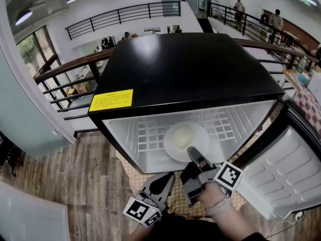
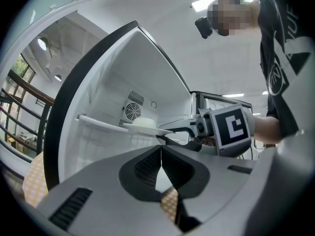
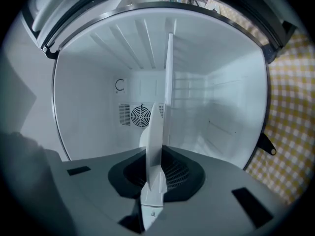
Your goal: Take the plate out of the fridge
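Plate (image 1: 186,137): white, round, shallow, plain rim, with a pale yellowish lump in the middle. It's inside the fridge (image 1: 190,69) on the white grid shelf (image 1: 145,139), near the shelf's front edge and a bit right of ctr. We can't tell if it's lifted clear of the shelf or resting on it.

Right gripper (image 1: 192,152) reaches in over the shelf's front edge. Its jaws are narrow and clamped on the plate's near rim. In the right gripper view we see the plate edge-on, a thin white blade pinched between both jaws, w/ the fan grille (image 3: 141,115) on the back wall behind it.

Left gripper (image 1: 168,177) is outside the fridge, below the front opening and left of the right one. Its jaws are pressed together w/ nothing between them. In the left gripper view we see the plate side-on, level w/ the shelf, rim in the right jaws.

Fridge is black-topped w/ a white interior. Door (image 1: 286,169) is swung open at right, yellow label (image 1: 111,100) at the top's front-left corner. Checked mat (image 1: 175,200) lies on the floor under the grippers.
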`<act>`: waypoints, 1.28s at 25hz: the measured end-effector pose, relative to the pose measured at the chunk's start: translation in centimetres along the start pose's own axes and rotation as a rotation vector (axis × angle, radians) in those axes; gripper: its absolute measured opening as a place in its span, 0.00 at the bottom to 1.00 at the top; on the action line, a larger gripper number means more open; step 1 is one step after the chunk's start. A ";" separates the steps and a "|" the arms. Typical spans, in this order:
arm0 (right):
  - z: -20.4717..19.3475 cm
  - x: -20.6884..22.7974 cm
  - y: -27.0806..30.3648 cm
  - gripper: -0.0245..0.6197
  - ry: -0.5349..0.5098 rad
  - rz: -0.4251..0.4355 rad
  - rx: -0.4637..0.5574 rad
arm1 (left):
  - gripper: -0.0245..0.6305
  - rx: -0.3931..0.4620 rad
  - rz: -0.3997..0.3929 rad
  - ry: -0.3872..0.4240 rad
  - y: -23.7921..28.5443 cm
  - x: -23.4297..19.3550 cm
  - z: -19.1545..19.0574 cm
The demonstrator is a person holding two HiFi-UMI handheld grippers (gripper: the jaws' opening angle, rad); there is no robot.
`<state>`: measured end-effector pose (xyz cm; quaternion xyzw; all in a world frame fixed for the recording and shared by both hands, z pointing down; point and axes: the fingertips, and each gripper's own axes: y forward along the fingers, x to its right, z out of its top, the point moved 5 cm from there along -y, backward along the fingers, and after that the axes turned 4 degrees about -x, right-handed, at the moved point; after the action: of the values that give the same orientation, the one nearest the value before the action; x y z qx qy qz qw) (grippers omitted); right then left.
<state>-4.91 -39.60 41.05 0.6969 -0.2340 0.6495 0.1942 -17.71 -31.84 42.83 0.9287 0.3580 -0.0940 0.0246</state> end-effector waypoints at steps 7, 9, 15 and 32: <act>-0.5 0.1 -1.0 0.13 0.007 0.003 0.044 | 0.05 0.004 0.011 -0.004 0.0 -0.1 -0.1; -0.5 0.1 -0.9 0.13 0.001 0.015 0.035 | 0.05 0.003 0.013 -0.004 0.1 -0.1 -0.2; -0.1 0.3 -0.1 0.13 -0.016 0.021 0.014 | 0.05 0.006 0.022 -0.009 0.0 -0.3 -0.2; -0.3 0.3 0.4 0.11 0.053 0.017 0.009 | 0.05 -0.001 0.035 -0.029 -0.3 -0.7 -0.5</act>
<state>-5.34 -39.82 41.37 0.6784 -0.2316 0.6704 0.1914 -18.38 -32.00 43.43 0.9334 0.3412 -0.1070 0.0320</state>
